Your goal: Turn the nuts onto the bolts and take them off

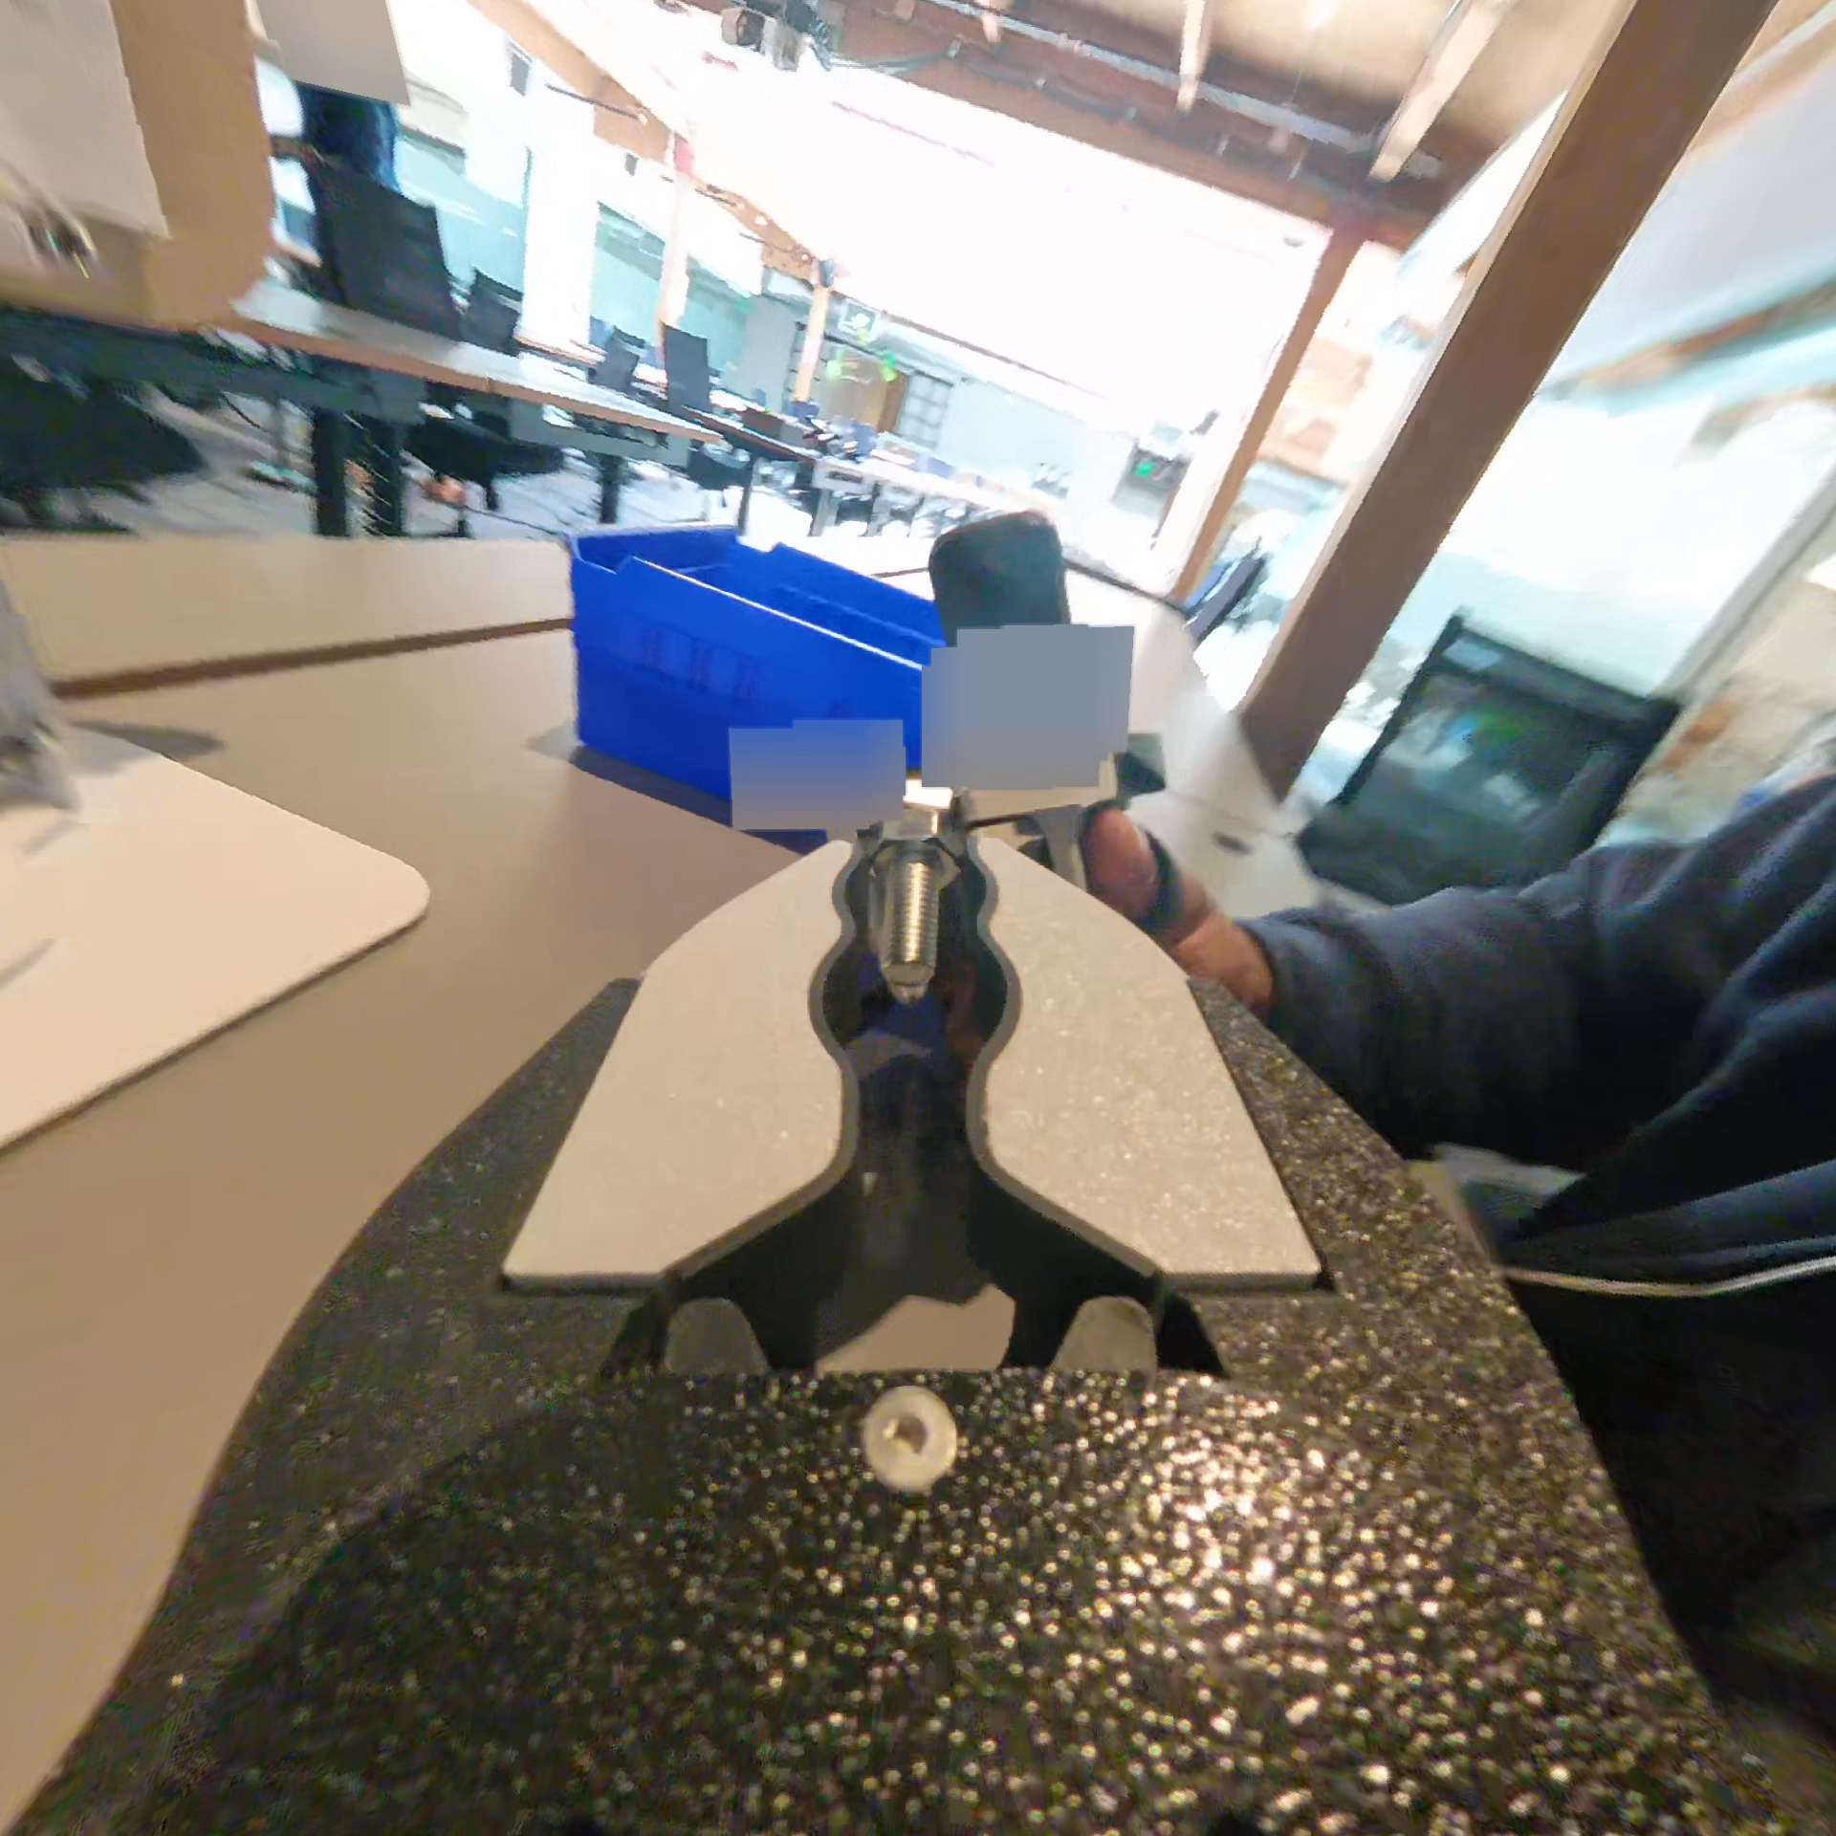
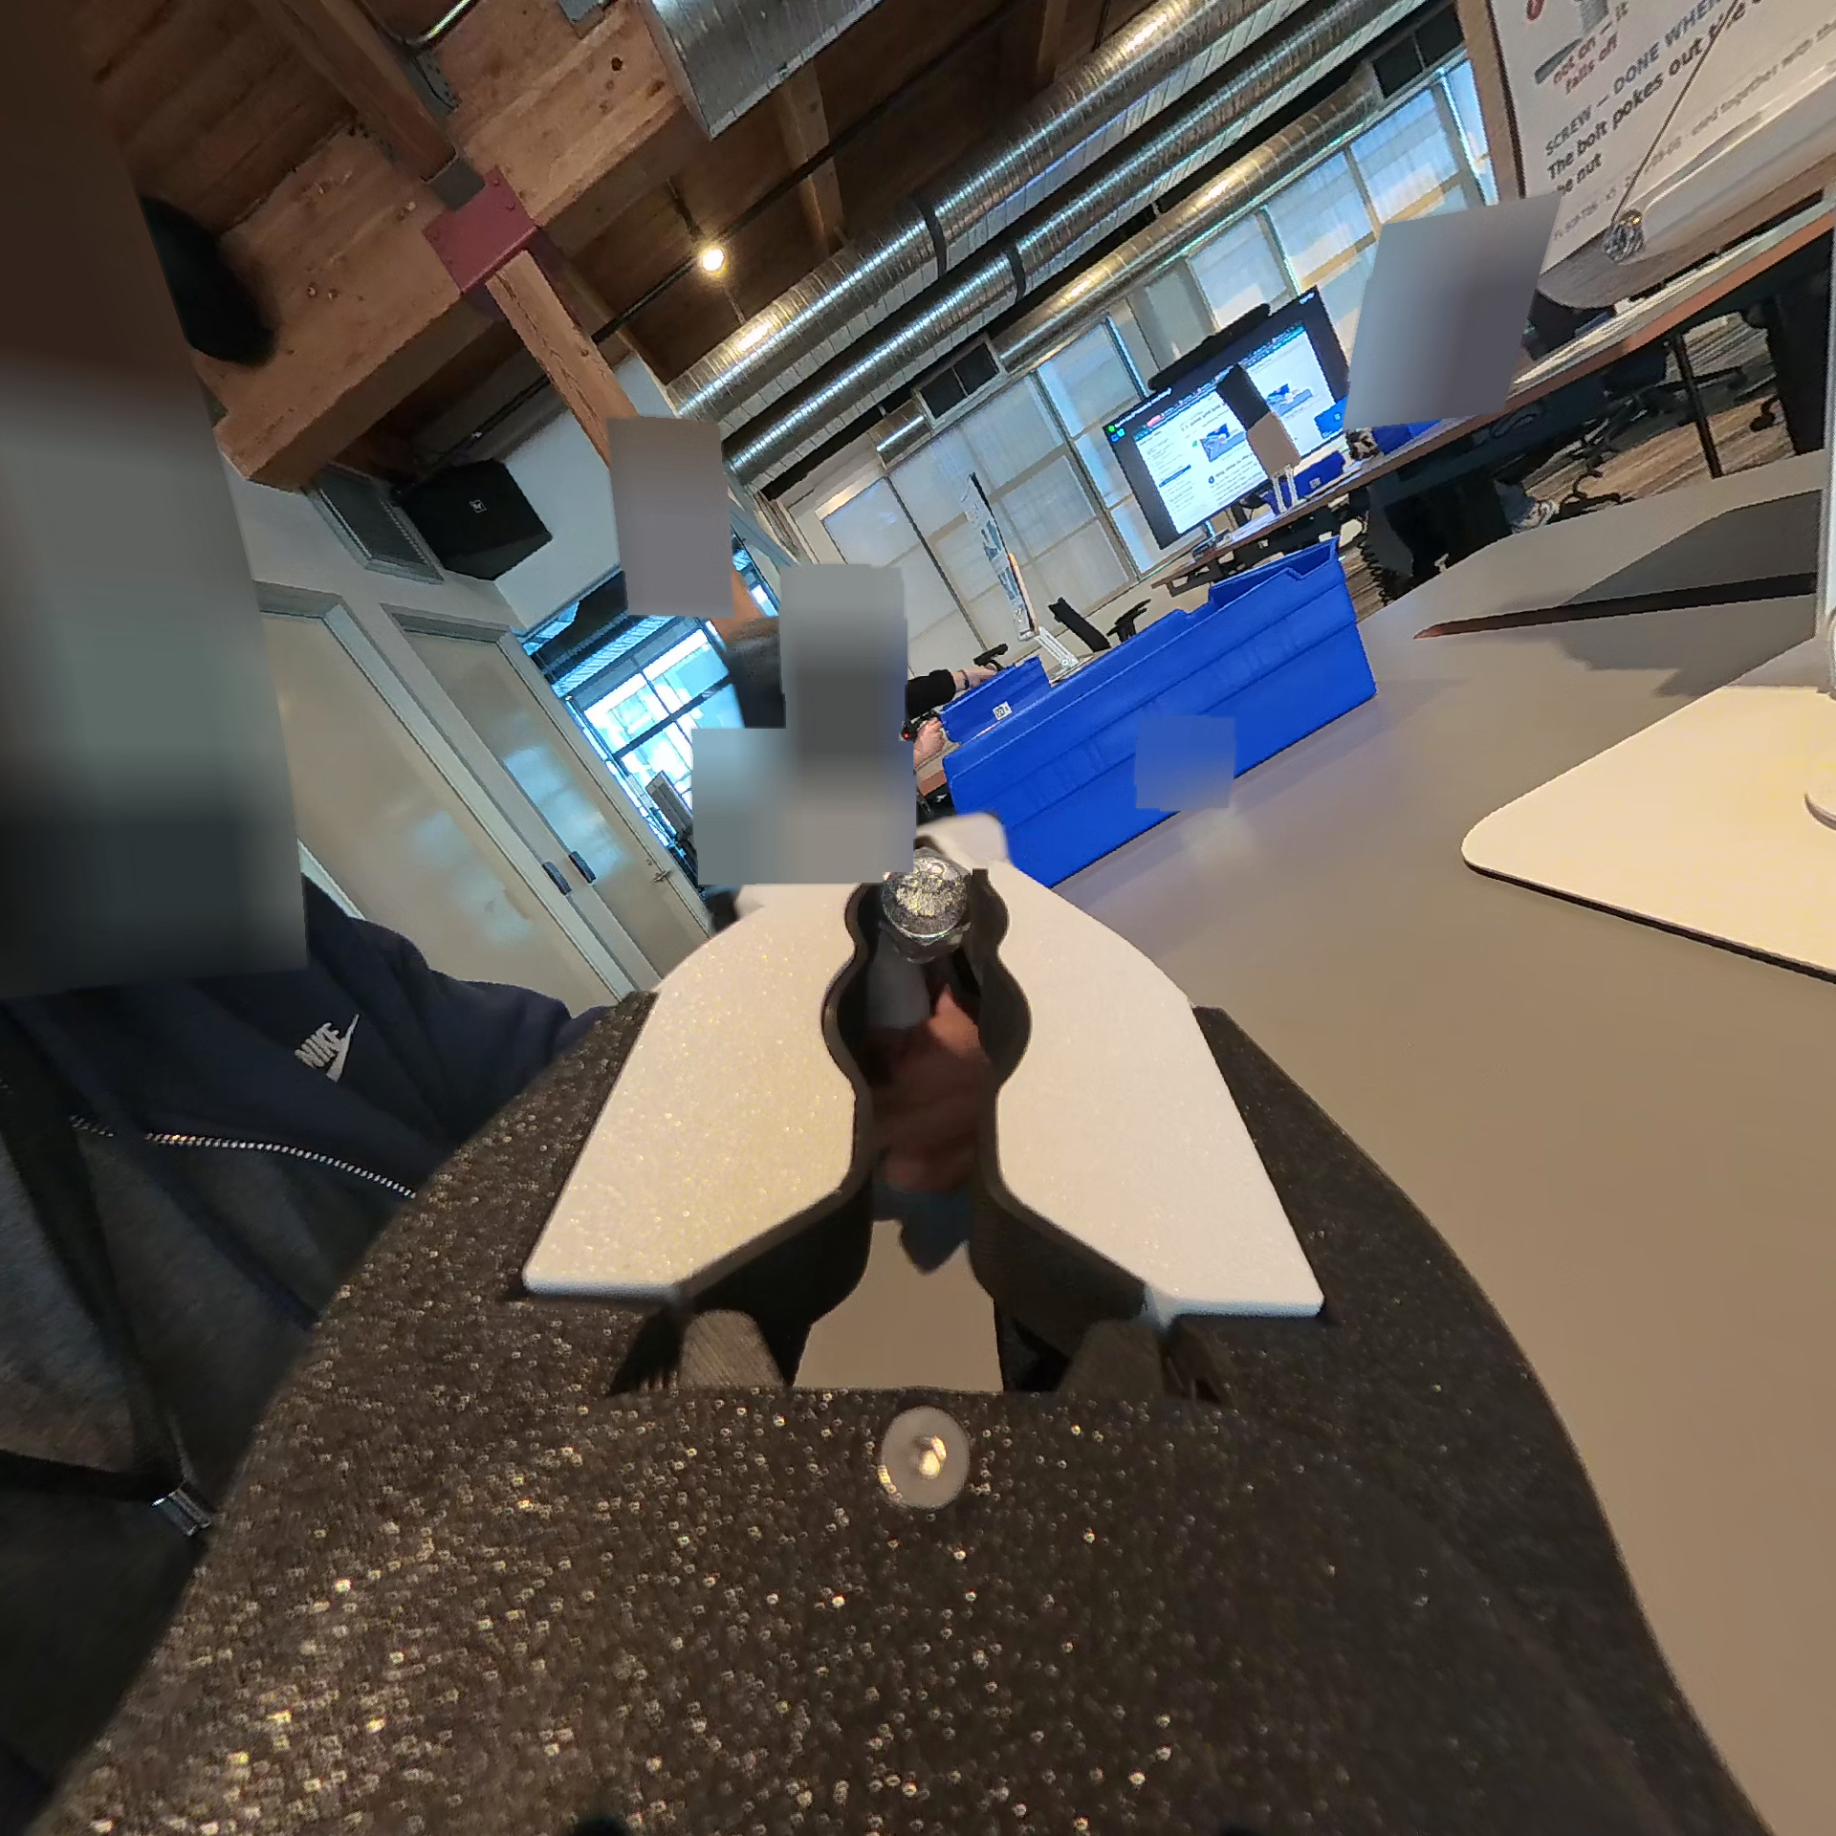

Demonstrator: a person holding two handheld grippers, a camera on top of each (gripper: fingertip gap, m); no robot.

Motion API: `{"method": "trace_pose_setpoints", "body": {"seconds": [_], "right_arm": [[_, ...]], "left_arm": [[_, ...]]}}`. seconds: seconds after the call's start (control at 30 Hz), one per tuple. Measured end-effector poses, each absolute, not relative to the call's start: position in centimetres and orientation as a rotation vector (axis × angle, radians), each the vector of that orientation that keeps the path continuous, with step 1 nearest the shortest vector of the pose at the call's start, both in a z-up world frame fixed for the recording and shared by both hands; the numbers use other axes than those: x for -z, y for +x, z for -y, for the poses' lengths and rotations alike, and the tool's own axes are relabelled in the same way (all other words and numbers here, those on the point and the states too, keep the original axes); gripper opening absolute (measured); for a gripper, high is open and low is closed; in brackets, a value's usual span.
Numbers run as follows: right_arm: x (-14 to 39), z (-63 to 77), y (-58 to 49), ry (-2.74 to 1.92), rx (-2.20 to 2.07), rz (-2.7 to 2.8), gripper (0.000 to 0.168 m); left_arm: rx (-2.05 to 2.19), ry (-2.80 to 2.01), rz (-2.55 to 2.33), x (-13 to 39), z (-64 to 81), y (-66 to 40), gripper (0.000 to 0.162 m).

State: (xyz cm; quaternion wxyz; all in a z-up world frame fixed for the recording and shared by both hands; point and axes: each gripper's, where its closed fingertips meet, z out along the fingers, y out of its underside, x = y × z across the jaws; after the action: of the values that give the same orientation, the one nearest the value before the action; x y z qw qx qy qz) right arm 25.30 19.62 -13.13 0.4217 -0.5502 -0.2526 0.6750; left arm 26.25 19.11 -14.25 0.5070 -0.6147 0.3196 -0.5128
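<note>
Threaded bolt (image 1: 906,929) in mid-air above the table, shank pointing back toward the left wrist camera between the two grey fingers. Hex nut (image 1: 909,852) on the thread, pinched at the tips of the left gripper (image 1: 909,856), jaws nearly closed around it. Just past the nut, tips of the other gripper meeting it head-on, partly hidden by blur patches.

In the right wrist view, shiny bolt head (image 2: 926,912) gripped at the tips of the right gripper (image 2: 926,919), jaws drawn in tight on it. Shank beyond the head hidden, so depth of the nut on the thread impossible to tell from this side.

Behind the bolt in the left view, a hand (image 1: 1182,909) on the right gripper's handle, dark blue sleeve (image 1: 1490,1023) running off to the right.

Below and around, grey table (image 1: 348,854). Blue plastic bin (image 1: 735,676) standing on it beyond the grippers, well apart from them. White rounded mat (image 1: 179,924) lying flat on the table to the left in that view, near the right edge (image 2: 1679,844) in the other.
</note>
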Motion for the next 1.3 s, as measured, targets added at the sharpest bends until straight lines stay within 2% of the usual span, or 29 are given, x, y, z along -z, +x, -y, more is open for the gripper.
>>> {"method": "trace_pose_setpoints", "body": {"seconds": [0.27, 0.33, 0.53, 0.7, 0.87, 1.0, 1.3], "right_arm": [[13.1, -19.6, 25.3, -1.379, -1.689, 0.635, 0.016], [13.1, -19.6, 25.3, -1.376, -1.691, 0.633, 0.016], [13.0, -19.7, 25.5, -1.37, -1.702, 0.618, 0.016], [13.0, -19.7, 25.5, -1.37, -1.707, 0.618, 0.016], [13.1, -19.7, 25.4, -1.375, -1.704, 0.624, 0.017], [13.1, -19.6, 25.3, -1.38, -1.695, 0.635, 0.016], [13.1, -19.4, 25.2, -1.378, -1.712, 0.635, 0.017]], "left_arm": [[0.223, -1.175, -1.116, 14.2, -19.4, 26.0, 0.017], [0.103, -1.109, -1.135, 14.1, -19.3, 26.1, 0.017], [0.545, -1.246, -0.989, 13.4, -19.1, 26.0, 0.034], [0.959, -1.416, -0.871, 14.3, -19.5, 26.1, 0.035], [1.112, -1.447, -0.841, 14.6, -19.0, 26.7, 0.03], [1.013, -1.441, -0.861, 14.7, -19.3, 26.8, 0.017], [0.194, -1.187, -1.095, 14.6, -19.8, 26.2, 0.019]]}}
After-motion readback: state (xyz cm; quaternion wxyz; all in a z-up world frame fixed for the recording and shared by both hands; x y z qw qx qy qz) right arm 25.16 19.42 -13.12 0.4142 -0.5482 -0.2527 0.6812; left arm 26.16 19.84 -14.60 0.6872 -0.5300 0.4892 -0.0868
